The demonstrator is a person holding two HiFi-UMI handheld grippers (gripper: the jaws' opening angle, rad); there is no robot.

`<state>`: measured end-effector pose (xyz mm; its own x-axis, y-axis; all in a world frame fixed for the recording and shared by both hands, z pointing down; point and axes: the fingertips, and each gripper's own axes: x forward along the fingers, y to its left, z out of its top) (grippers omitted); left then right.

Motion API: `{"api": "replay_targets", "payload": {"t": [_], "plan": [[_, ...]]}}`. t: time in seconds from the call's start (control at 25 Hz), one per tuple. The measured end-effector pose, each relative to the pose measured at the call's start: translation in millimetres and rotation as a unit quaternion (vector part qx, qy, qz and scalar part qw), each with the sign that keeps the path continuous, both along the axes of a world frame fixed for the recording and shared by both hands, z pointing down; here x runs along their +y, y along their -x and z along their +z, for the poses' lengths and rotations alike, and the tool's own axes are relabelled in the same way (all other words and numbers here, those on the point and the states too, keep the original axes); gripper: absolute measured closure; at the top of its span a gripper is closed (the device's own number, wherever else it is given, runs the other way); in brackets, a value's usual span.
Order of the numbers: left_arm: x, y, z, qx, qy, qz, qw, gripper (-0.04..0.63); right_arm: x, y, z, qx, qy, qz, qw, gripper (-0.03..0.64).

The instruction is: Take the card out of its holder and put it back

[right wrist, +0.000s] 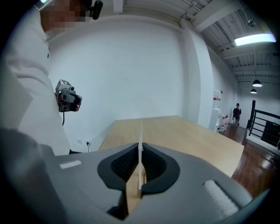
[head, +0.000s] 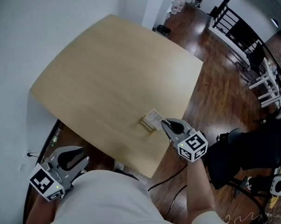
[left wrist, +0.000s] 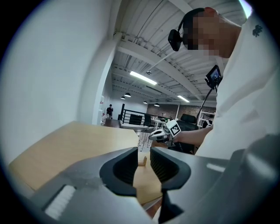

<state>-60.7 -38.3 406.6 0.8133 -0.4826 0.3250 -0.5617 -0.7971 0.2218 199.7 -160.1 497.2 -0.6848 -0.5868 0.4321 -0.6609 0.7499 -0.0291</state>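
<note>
On the far side of my head view, the pale wooden table (head: 109, 70) takes up most of the frame, with dark wood floor to its right and a white wall to its left. The work is at the table's near right part, close to the edge.

The left gripper (head: 73, 158) hangs low at the left, off the table and close to my white shirt. Its own view shows the jaws a little apart with nothing between them; only the table top and the distant holder show through the gap.

The right gripper (head: 165, 123) reaches over the near right part of the table. Its jaws are pressed together on the card, which shows edge-on in its own view as a thin white line rising between the pads.

The small wooden holder (head: 148, 125) lies on the table just beside the right gripper's tips.

The card (head: 154, 117), white with fine print, stands at the holder, leaning slightly. I cannot tell whether its lower edge sits in the slot
</note>
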Motion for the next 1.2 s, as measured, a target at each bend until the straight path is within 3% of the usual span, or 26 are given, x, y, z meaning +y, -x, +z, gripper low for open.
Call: {"api": "replay_targets", "payload": {"t": [0.48, 1.2], "plan": [[-17, -3, 5, -0.008, 0.023, -0.02, 0.9995, 0.499, -20, -5, 45, -0.004, 0.023, -0.009, 1.0, 0.595], [-27, -20, 8, -0.006, 0.036, -0.014, 0.9992, 0.5, -20, -13, 55, -0.033, 0.026, -0.018, 0.999, 0.597]]}}
